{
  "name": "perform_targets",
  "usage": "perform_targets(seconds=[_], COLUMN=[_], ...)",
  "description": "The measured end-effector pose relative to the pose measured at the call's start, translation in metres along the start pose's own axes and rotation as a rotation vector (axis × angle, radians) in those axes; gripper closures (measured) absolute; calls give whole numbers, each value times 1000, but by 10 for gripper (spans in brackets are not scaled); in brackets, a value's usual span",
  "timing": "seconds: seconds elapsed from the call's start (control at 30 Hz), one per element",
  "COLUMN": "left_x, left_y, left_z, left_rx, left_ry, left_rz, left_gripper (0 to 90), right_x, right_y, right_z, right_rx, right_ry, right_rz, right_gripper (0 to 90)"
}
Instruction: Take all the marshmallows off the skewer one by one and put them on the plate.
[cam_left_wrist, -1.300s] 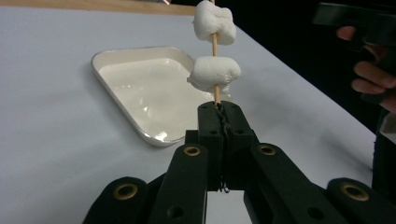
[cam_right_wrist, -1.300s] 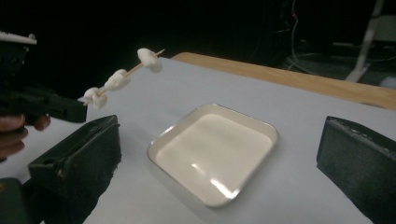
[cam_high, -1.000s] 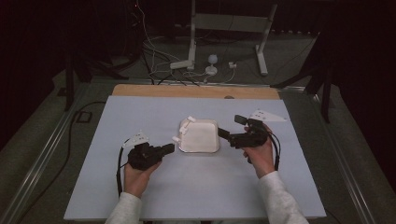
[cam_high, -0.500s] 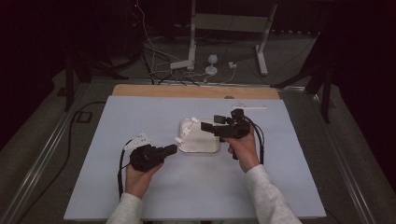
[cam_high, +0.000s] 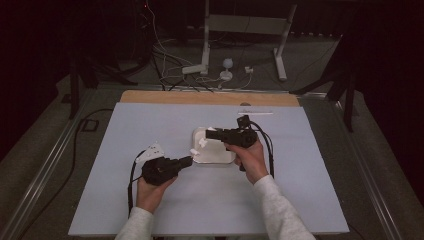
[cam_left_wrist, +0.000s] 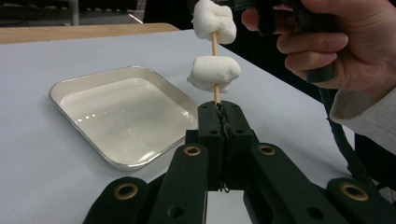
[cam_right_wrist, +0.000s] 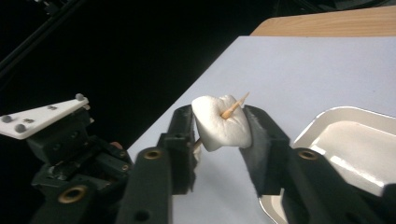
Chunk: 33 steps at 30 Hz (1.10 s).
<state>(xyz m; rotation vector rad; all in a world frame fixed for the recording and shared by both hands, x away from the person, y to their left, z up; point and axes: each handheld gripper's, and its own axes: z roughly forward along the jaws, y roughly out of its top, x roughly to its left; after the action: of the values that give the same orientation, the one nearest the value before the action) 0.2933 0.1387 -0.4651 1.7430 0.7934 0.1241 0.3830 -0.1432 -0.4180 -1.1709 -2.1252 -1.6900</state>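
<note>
A thin wooden skewer (cam_left_wrist: 215, 91) is held upright in the clamped jaws of the left gripper (cam_left_wrist: 219, 108), with two white marshmallows (cam_left_wrist: 214, 73) threaded above them. The upper marshmallow (cam_right_wrist: 220, 122) is squeezed between the just-closing jaws of the right gripper (cam_right_wrist: 219, 125). A cream square metal tray (cam_left_wrist: 83, 83) lies just beyond both grippers.

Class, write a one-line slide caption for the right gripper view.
Right gripper closing on the top marshmallow of a skewer, beside a white tray.
</note>
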Motion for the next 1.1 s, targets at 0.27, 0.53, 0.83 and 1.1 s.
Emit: perform_targets(seconds=[0.27, 0.53, 0.83, 1.1], left_x=[-2, -1, 6, 9], left_y=[-1, -4, -6, -8], left_z=[0, -2, -7, -7], left_rx=[-4, 39, 5, 3], left_ry=[14, 49, 68, 79], left_rz=[28, 60, 4, -17], left_gripper=[900, 900, 900, 900], right_x=[6, 9, 4, -7], right_y=[7, 16, 15, 0], right_z=[-7, -23, -37, -14], right_rx=[-25, -126, -75, 14], right_ry=[-16, -71, -197, -290], right_rz=[-30, -47, -128, -164], right_gripper=[739, 775, 759, 754])
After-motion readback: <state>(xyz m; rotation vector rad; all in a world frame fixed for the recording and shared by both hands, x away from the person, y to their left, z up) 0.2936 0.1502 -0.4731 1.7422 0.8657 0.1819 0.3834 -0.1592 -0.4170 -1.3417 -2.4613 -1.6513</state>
